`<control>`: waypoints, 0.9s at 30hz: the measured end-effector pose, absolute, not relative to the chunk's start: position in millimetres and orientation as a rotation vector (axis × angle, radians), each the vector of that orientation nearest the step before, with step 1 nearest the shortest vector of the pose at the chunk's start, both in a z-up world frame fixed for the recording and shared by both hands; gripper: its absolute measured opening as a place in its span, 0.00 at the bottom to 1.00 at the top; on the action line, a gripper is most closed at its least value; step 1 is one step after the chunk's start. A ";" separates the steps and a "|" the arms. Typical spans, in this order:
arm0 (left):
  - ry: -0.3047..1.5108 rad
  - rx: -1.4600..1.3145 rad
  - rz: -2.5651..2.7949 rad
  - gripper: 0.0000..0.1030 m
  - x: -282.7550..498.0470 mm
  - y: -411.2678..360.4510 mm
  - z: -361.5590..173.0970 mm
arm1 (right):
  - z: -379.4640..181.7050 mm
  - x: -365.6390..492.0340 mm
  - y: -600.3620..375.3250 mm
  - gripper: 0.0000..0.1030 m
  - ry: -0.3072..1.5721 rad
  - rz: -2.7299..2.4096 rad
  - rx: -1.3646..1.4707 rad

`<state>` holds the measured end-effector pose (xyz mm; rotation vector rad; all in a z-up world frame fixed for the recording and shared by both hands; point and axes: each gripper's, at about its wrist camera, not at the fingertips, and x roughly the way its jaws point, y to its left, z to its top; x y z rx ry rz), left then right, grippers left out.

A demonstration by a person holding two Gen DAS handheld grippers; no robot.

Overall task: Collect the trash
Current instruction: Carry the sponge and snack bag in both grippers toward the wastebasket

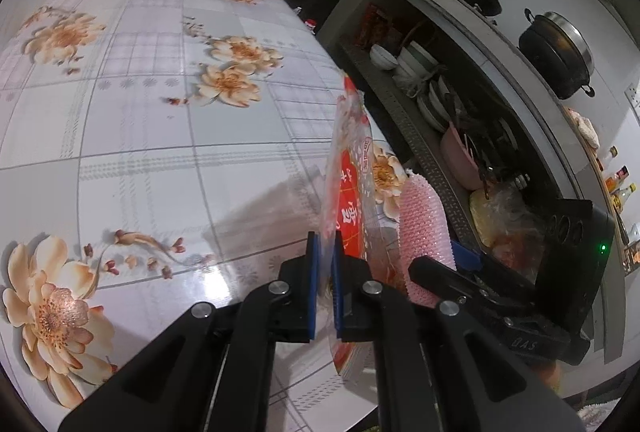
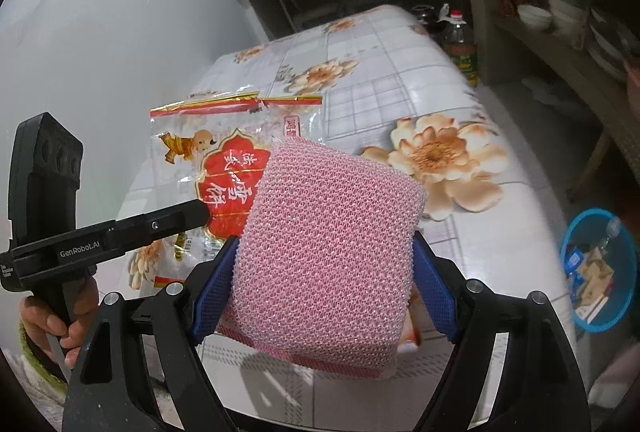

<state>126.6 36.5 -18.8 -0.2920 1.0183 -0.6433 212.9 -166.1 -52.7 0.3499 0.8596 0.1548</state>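
Note:
My left gripper (image 1: 326,252) is shut on the lower edge of an empty clear snack wrapper (image 1: 352,168) printed in red and gold, which stands edge-on above the flowered table (image 1: 140,136). In the right wrist view the same wrapper (image 2: 224,156) hangs flat, with the left gripper (image 2: 202,210) clamped on it from the left. My right gripper (image 2: 324,272) is shut on a pink mesh scouring sponge (image 2: 328,232), its blue pads pressing both sides. The sponge (image 1: 426,232) shows just right of the wrapper in the left wrist view.
A blue bin (image 2: 598,268) holding scraps sits on the floor right of the table. An oil bottle (image 2: 460,40) stands past the table's far corner. Shelves with bowls (image 1: 416,68) and a black pot (image 1: 556,52) run along the right. A hand (image 2: 52,324) grips the left handle.

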 end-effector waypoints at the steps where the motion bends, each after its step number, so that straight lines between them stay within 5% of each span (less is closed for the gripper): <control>1: 1.016 -0.288 -0.645 0.05 125.9 34.4 -17.5 | -51.6 210.9 -168.9 0.75 0.856 0.151 0.355; 27: 0.899 -0.071 -0.707 0.05 105.7 -53.1 17.0 | -36.3 167.5 -219.7 0.75 0.796 0.046 0.434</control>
